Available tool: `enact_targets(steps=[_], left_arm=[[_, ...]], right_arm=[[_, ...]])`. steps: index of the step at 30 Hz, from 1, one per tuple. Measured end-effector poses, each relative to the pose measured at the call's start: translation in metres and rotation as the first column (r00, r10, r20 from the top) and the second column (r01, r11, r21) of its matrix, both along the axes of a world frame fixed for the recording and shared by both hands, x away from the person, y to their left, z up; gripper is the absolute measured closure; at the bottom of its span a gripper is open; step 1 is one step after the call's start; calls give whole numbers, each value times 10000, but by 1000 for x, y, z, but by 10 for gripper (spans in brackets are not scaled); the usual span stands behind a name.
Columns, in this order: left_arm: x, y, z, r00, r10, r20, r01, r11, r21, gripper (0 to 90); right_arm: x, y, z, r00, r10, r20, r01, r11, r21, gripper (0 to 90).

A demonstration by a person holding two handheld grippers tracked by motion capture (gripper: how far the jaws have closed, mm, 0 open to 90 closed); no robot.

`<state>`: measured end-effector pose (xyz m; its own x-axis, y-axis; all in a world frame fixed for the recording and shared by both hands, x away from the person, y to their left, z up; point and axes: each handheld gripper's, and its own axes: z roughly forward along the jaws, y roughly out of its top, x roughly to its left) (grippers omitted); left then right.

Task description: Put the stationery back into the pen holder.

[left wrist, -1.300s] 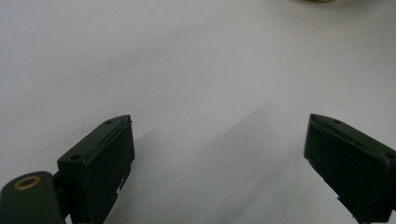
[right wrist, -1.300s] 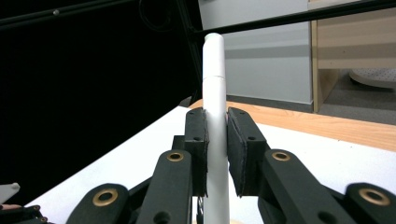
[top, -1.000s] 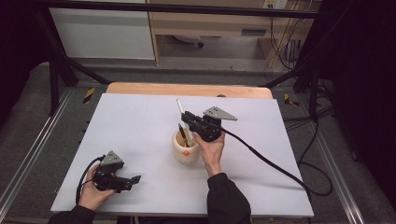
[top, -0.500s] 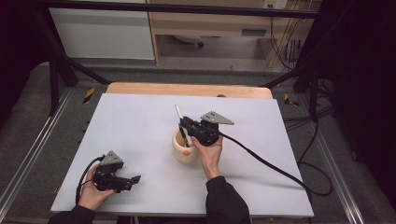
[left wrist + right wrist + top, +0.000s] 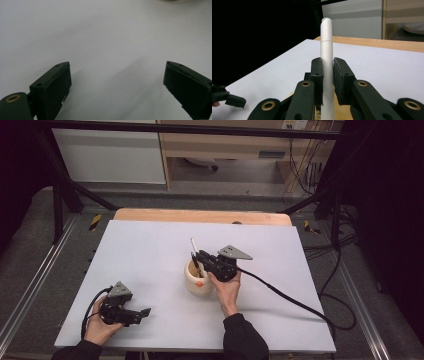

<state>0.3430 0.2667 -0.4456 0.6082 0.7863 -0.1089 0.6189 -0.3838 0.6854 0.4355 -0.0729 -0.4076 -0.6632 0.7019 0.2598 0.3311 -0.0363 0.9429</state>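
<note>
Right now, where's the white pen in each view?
High view: white pen at centre, sticking up from the cup, held by the right gripper.
Right gripper view: upright at centre, clamped between the jaws.
Left gripper view: I can't find it.
Shared landmark: the white table.

Right gripper (image 5: 196,258): mid-table, held from below by right hand (image 5: 227,287), dark sleeve; jaws pressed together on a thin upright white stick, pads (image 5: 318,75) flat vs. its sides; cable trails to table's right edge.
Left gripper (image 5: 145,312): near front-left corner, low over table, in left hand (image 5: 100,327); jaws wide apart, nothing btwn them.
</note>
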Motion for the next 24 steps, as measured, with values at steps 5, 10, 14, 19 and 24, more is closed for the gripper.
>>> enact_targets(steps=[5,10,14,19,24], left_arm=[[0,0,0,10000,-14,-9,14,10000,-26,79],[0,0,0,10000,-9,12,9,10000,14,78],[0,0,0,10000,1,12,-1,10000,9,79],[0,0,0,10000,-28,-4,28,10000,37,78],[0,0,0,10000,-9,-3,9,10000,27,79]], right_arm=[[-1,0,-1,9999,44,95,-44,10000,-49,788],[-2,0,-1,9999,42,150,-40,9999,-112,787],[-5,-1,-1,9999,71,107,-67,9995,-306,786],[-8,-5,-2,9999,119,21,-117,9987,-492,769],[-10,-9,4,9999,137,16,-137,9990,-435,692]])
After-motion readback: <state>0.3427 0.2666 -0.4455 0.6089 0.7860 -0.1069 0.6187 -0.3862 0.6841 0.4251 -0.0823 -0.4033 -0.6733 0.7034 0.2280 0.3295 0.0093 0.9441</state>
